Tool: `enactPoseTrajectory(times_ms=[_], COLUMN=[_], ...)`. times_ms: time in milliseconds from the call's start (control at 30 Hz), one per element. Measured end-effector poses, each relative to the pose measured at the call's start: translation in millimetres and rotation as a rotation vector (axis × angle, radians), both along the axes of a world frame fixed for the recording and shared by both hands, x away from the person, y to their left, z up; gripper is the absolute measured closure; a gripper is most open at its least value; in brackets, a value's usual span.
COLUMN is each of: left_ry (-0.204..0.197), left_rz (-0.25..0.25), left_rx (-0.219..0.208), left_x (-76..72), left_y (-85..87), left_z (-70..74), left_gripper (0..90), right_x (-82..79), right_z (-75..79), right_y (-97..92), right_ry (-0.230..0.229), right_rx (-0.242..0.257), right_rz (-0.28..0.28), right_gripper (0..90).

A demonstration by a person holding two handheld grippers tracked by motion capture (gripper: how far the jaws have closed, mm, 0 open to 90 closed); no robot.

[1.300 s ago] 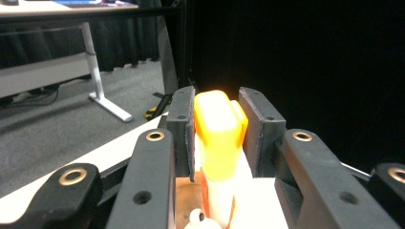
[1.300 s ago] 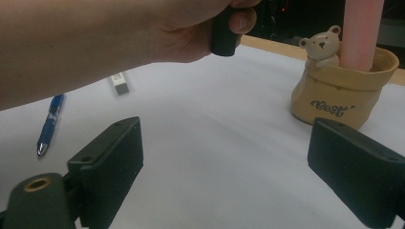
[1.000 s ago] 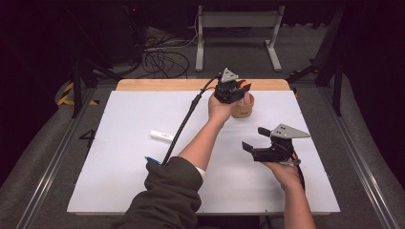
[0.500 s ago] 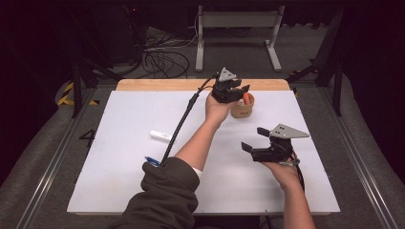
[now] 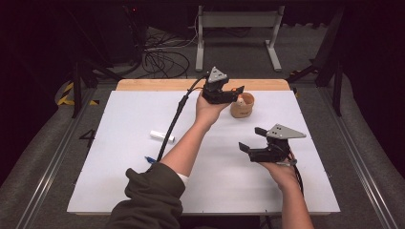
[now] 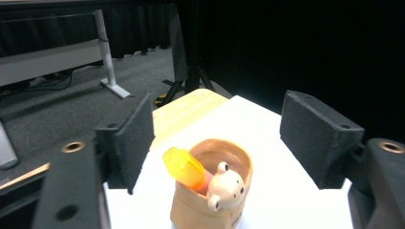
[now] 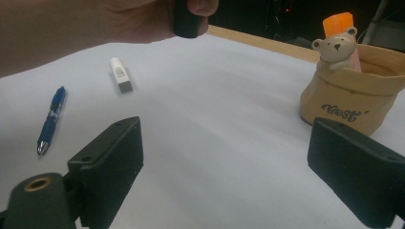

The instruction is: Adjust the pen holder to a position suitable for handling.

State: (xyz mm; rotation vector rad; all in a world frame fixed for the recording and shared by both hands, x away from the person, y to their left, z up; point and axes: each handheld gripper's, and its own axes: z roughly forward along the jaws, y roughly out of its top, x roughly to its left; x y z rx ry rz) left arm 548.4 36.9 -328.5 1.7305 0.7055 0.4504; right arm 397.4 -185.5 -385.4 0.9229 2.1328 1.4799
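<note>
The left claw (image 5: pixel 237 92) hovered just above and to the near side of a tan cup (image 5: pixel 242 106) shaped like a little sack with a bear on its rim, at the far edge of the white table (image 5: pixel 119 186); its jaws had just been opening and stood apart with nothing between them, released; directly ahead of and below those jaws, in the left gripper view, an orange marker (image 6: pixel 184 168) leaned inside the cup (image 6: pixel 212 198) with its capped end poking above the rim beside the bear; I judged that marker to be dropped in already, so that one item of the tidying was done; the right claw (image 5: pixel 249 139) hung over the bare middle of the table, well apart from the cup and nearer the person, its jaws likewise spread wide and empty; to the far right ahead of it, in the right gripper view, stood the cup (image 7: pixel 351 98) with the marker (image 7: pixel 340 28) behind the bear; off to its left lay a blue pen (image 7: pixel 51 118) and, farther away, a small white eraser (image 7: pixel 120 74), both flat on the table and touched by neither claw; these two, it seemed, were what remained to be gathered; the left claw was well away from both; my reading was that roughly a third of the job was finished, with two pickups and two drops left.
</note>
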Motion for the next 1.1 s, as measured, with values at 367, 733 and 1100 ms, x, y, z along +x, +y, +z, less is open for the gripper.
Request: enactPoseTrajectory(times_ms=[367,733,1100], left_ry=[-0.022,-0.041,-0.083], left_rz=[-0.032,-0.056,-0.041], left_rx=[0.0,-0.042,-0.006], left_x=[-31.9,-61.2,-90.2], left_y=[29.5,53.7,83.7], left_z=[9.3,22.0,20.1], left_gripper=[16.2,11.5,10.0], right_x=[0.2,-1.4,-3.6], right_z=[0.3,2.2,4.9], right_y=[8.6,12.5,20.6], right_ry=[-0.017,-0.026,-0.041], right_rx=[-0.007,-0.001,-0.004], right_rz=[0.015,0.005,0.019], right_gripper=[11.3,8.9,8.2])
